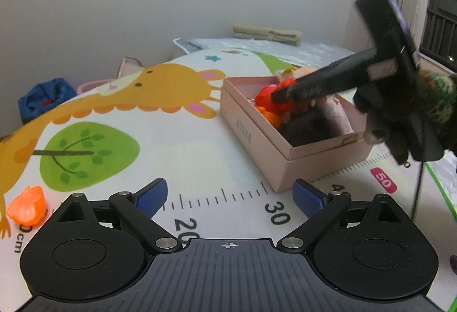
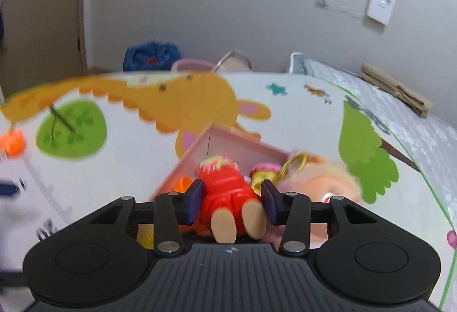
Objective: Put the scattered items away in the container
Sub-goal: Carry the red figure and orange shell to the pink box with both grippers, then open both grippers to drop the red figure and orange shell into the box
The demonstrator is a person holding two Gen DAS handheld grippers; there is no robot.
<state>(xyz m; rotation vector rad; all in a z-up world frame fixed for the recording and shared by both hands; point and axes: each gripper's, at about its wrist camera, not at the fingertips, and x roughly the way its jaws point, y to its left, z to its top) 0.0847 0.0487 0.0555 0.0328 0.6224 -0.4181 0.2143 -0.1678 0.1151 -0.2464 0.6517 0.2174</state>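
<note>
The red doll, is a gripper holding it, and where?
The red doll sits between the right gripper fingers at its body, over the pink box; a firm pinch cannot be told. The left gripper holds nothing.

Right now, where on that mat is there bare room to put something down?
Most of the play mat is bare: the stretch between the pink box and the orange toy, over the green tree print. The box is crowded with toys, and the right gripper has its jaws around a red doll there.
</note>
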